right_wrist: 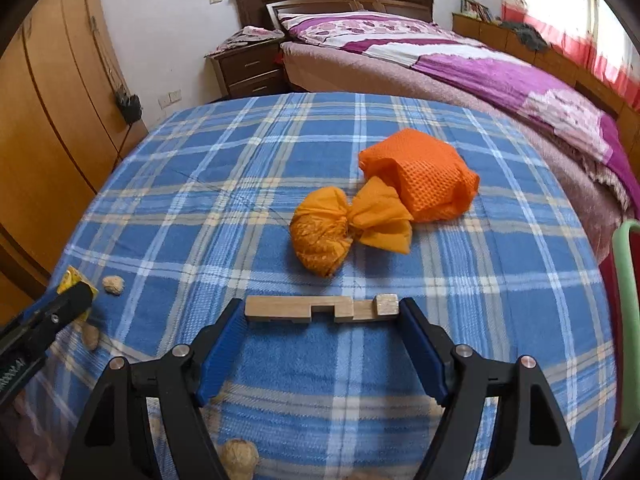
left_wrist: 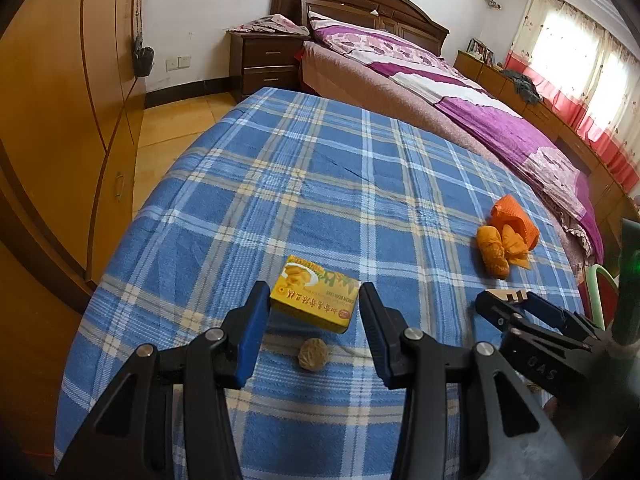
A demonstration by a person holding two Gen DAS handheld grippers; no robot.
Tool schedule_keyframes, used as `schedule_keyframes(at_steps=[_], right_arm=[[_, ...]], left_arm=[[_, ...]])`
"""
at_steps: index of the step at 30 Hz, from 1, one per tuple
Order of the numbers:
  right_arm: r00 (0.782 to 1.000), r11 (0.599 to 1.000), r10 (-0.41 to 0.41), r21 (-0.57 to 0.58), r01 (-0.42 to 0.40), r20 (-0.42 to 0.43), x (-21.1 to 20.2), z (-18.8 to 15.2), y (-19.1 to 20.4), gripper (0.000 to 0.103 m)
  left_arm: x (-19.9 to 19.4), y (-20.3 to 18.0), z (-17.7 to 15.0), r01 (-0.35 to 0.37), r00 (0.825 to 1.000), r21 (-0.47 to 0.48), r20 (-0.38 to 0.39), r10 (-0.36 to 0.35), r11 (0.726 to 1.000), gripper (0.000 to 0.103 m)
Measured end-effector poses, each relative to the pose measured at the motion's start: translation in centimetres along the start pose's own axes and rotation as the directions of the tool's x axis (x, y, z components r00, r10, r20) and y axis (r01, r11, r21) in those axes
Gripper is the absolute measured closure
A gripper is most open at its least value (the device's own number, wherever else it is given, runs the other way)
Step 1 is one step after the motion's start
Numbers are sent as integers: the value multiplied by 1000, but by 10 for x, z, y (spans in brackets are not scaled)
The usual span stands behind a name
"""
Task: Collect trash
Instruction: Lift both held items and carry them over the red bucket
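On the blue plaid cloth [left_wrist: 304, 184], a yellow snack box [left_wrist: 314, 294] lies between the fingers of my open left gripper [left_wrist: 314, 308]; the pads stand apart from its sides. A walnut [left_wrist: 313, 354] lies just below it. My right gripper [right_wrist: 322, 316] is shut on a notched wooden block [right_wrist: 320, 309], held end to end between its pads; it also shows in the left wrist view [left_wrist: 505, 296]. A tied orange bag [right_wrist: 324, 236] and an orange mesh bag [right_wrist: 424, 176] lie ahead of it. Walnuts [right_wrist: 113, 284] lie at the left and near the bottom edge [right_wrist: 239, 458].
A wooden wardrobe [left_wrist: 60, 140] stands to the left. A bed with purple bedding [left_wrist: 460, 92] lies beyond the cloth, with a dark nightstand [left_wrist: 268, 60]. A green chair frame [right_wrist: 626, 320] is at the right edge.
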State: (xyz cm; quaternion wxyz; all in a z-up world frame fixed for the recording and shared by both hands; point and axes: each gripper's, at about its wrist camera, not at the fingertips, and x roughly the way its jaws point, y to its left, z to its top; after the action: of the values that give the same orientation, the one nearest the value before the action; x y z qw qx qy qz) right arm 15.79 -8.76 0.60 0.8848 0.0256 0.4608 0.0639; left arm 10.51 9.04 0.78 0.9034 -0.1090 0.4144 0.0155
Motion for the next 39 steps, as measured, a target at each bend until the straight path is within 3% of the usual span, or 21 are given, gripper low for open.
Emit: schedule_keyframes(at_steps=[23,39], right_arm=[[986,984,29,171,-58,165,-107,-29,-66,25],[970,955,-46,297,-28,239,-156,-59,-129,25]], left_arm=[[-32,-43,-3,78,996,78,41,-81,994,56],[-37,-107,-16,208,978,148,-41,-204,967,56]])
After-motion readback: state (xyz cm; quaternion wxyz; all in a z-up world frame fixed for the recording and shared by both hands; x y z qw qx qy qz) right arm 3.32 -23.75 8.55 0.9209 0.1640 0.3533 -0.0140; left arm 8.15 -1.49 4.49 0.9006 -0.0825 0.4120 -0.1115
